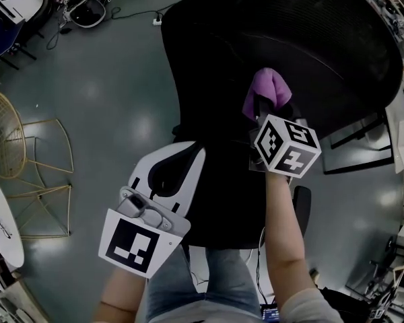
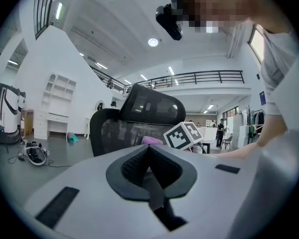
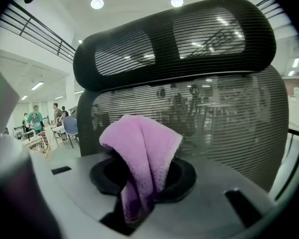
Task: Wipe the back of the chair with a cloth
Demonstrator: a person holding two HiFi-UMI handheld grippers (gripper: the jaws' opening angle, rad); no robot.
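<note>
- Chair back is standing straight ahead of the right gripper, filling most of the right gripper view; black mesh, with the headrest sitting above it
- Right gripper's jaws are pinching the cloth hard at its lower end; the free purple fold is bulging up and forward out of the jaws, towards the mesh
- Cloth is sitting between gripper and mesh, very near the mesh; contact is not showing clearly in any view, so I am not recording a touch
- Left gripper is hanging back, low and to the left, near the person's body and well apart from the chair back; its jaws are closed pad to pad with nothing between them
- Key relation: the back's tall axis is running upright in front of the right gripper and its width is running side to side, so I am judging that the wipe is calling for a short push forward, then strokes across or down the mesh
- Right gripper is the nearer of the two by a wide margin and is the one carrying the cloth
- Count: one chair under work, one headrest, one cloth, two grippers
</note>
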